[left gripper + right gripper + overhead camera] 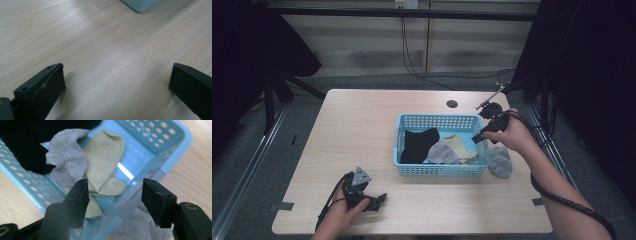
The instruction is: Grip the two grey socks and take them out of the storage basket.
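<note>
The light wooden table [362, 130] bears the blue perforated plastic basket [439, 170] right of centre. In it lie 3 socks; 1 grey fabric sock [501, 161] lies just outside its right wall.

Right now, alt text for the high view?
A person's right gripper hovers open over a blue basket holding black, grey and beige socks; another grey sock lies beside it. The left gripper rests on the table.

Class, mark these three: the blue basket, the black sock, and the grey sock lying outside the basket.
blue basket [442, 170], high view, near wall.
black sock [418, 145], high view, middle of the fabric.
grey sock outside the basket [501, 162], high view, middle of the fabric.
</note>
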A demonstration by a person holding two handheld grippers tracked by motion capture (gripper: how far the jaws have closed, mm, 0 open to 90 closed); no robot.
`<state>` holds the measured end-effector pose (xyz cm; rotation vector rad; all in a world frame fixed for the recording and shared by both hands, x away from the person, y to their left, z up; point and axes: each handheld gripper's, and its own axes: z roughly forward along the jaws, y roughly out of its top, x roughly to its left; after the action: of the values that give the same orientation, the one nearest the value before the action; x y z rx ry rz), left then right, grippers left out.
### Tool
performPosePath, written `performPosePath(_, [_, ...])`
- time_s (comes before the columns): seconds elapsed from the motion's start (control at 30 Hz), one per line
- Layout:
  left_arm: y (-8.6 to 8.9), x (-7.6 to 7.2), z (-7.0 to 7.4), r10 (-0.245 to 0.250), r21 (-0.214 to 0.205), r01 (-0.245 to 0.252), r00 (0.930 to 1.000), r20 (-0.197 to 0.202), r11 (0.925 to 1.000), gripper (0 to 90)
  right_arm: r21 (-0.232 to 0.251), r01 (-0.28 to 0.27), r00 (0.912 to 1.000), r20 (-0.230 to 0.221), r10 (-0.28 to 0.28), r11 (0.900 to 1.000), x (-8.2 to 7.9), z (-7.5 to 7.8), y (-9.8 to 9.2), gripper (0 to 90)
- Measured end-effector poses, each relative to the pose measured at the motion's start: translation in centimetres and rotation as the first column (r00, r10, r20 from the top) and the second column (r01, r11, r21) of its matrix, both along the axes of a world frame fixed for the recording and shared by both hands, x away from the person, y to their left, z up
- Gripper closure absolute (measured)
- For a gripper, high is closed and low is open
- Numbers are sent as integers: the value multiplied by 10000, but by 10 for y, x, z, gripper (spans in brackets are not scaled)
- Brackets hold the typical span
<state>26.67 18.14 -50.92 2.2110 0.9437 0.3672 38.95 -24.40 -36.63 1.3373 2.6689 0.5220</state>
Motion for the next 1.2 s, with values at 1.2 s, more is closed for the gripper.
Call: performPosePath(1.2, [0, 0, 0, 1, -16, -1, 10000, -24, 10000, 0, -105, -938, 9905, -1018, 922, 9955, 21, -81, 78, 392])
